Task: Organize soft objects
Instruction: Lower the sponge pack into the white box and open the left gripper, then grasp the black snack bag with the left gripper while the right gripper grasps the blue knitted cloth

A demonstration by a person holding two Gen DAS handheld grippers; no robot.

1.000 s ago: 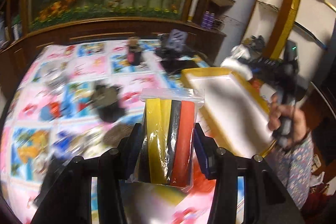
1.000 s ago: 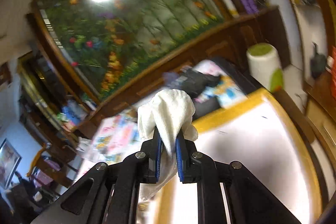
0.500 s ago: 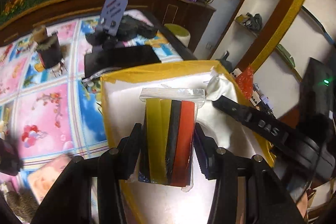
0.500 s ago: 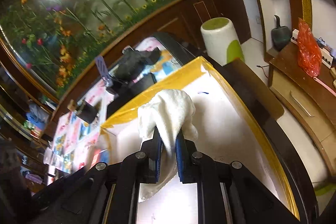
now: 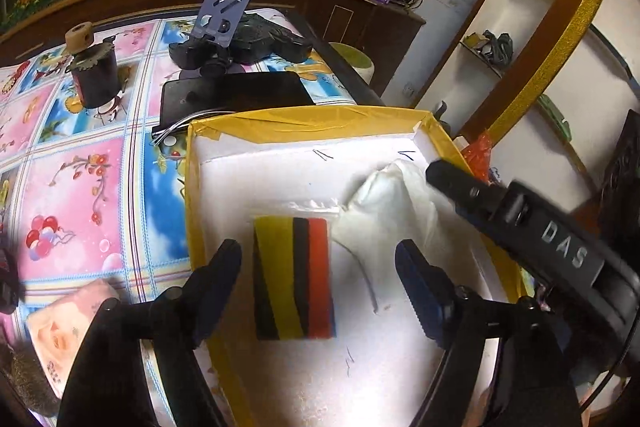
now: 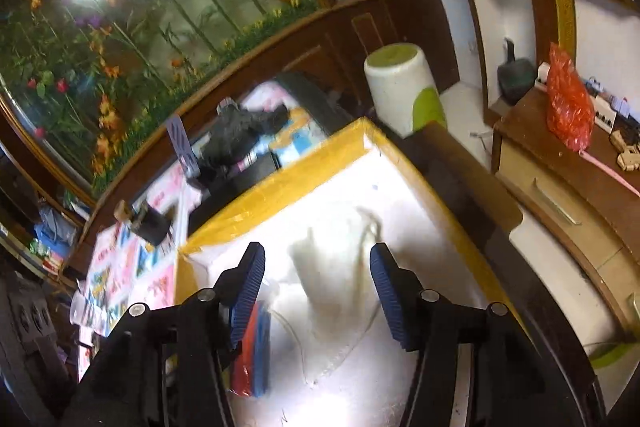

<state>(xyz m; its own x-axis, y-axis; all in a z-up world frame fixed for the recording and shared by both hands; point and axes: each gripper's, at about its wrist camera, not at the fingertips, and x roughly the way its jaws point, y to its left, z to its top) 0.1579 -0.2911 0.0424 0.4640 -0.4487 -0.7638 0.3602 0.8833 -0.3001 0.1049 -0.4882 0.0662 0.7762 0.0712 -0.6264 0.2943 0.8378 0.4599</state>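
Note:
A clear bag of yellow, black and red soft strips (image 5: 294, 277) lies flat on the white floor of the yellow-rimmed box (image 5: 304, 121). My left gripper (image 5: 318, 267) is open just above it, its fingers on either side of the bag. A white cloth (image 5: 384, 211) lies in the box to the right of the bag. My right gripper (image 6: 316, 283) is open above the cloth (image 6: 328, 267), which looks blurred. The bag's edge (image 6: 250, 359) shows by the right gripper's left finger. The right gripper's black body (image 5: 532, 227) crosses the left wrist view.
A black phone (image 5: 236, 95), a black tripod with a purple holder (image 5: 228, 23) and a dark cup (image 5: 96, 75) sit on the patterned tablecloth beyond the box. A pink packet (image 5: 68, 323) lies at the left. A white and green bin (image 6: 404, 91) stands past the table.
Both grippers opened. The bag of strips dropped from my left gripper onto the box floor. The white cloth left my right gripper and lies in the box.

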